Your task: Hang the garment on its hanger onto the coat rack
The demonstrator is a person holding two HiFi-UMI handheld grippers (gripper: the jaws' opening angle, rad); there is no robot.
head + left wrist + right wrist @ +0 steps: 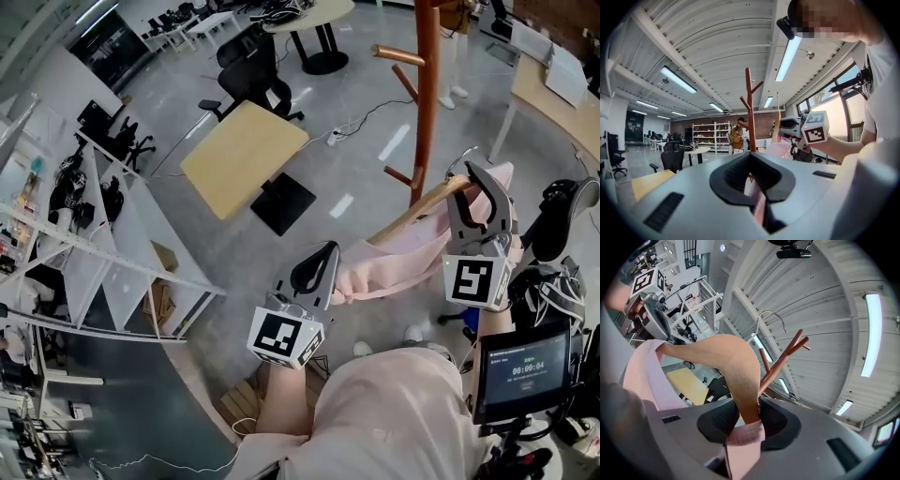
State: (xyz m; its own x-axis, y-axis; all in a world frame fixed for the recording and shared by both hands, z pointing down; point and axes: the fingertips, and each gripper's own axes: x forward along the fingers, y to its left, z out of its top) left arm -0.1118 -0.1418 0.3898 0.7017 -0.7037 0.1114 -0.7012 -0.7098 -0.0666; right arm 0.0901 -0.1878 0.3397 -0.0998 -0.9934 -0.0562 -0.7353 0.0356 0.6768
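The coat rack (427,94) is a tall red-brown pole with upward pegs, standing on the floor ahead. A wooden hanger (417,211) carries a pink garment (394,267), held up between both grippers just in front of the pole. My right gripper (473,178) is shut on the hanger's arm (736,362) and a fold of pink cloth (743,446). The metal hook (771,317) points up beside the rack's pegs (785,355). My left gripper (323,258) is lower left, shut on the garment's edge (757,199). The rack (750,108) rises beyond its jaws.
A light wooden table (246,155) and a black office chair (251,75) stand left of the rack. White shelving (94,253) runs along the left. A small screen (520,366) sits at the lower right. A person (737,136) stands far off by the shelves.
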